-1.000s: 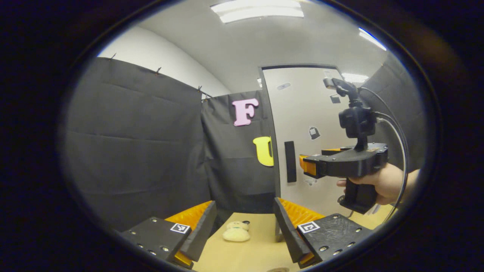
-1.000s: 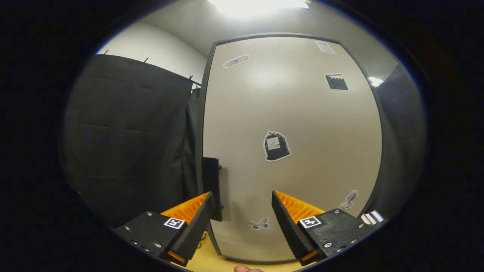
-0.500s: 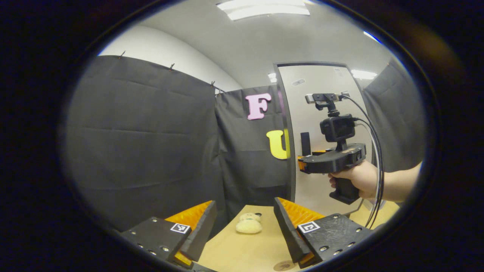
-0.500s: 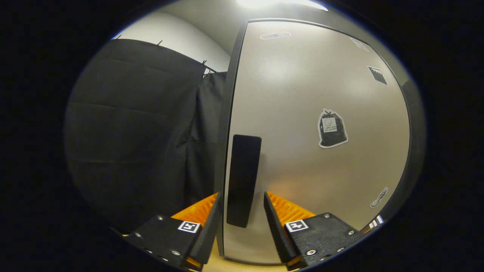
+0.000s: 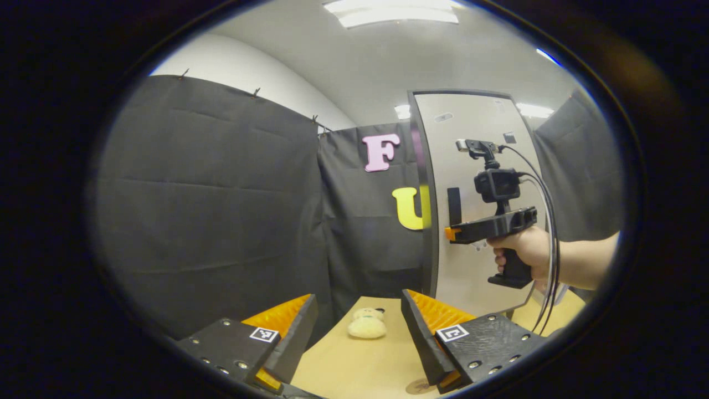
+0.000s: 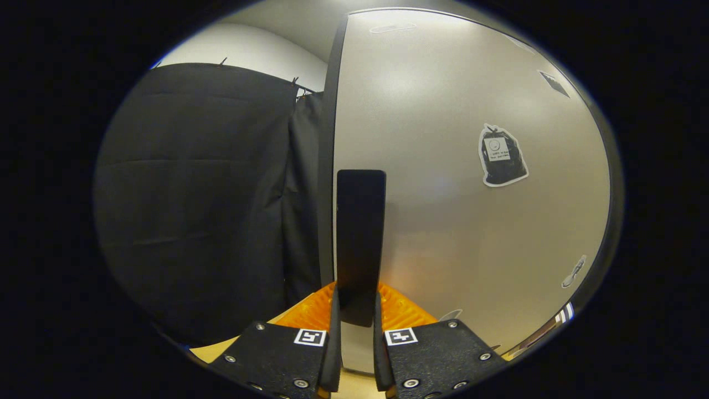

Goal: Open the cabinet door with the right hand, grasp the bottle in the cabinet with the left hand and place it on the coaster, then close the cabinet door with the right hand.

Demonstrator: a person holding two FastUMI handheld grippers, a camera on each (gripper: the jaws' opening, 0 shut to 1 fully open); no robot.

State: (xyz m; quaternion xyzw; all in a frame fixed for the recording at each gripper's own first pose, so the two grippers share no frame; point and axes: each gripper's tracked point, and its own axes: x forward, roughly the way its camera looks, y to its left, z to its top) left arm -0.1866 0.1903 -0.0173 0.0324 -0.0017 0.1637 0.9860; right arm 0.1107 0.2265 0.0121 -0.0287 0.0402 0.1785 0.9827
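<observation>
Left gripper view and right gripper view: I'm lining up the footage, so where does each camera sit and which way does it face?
Left gripper view: rides the left gripper, facing the booth corner; own open fingers, plus the hand holding the right gripper.
Right gripper view: rides the right gripper, close against the cabinet door; own fingers on the handle.
Shared: door, handle.

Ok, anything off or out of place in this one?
Nothing broken or spilled. The one stray item is a small plush toy lying on the table left of the cabinet door. The right gripper is closed squarely on the door handle.
</observation>
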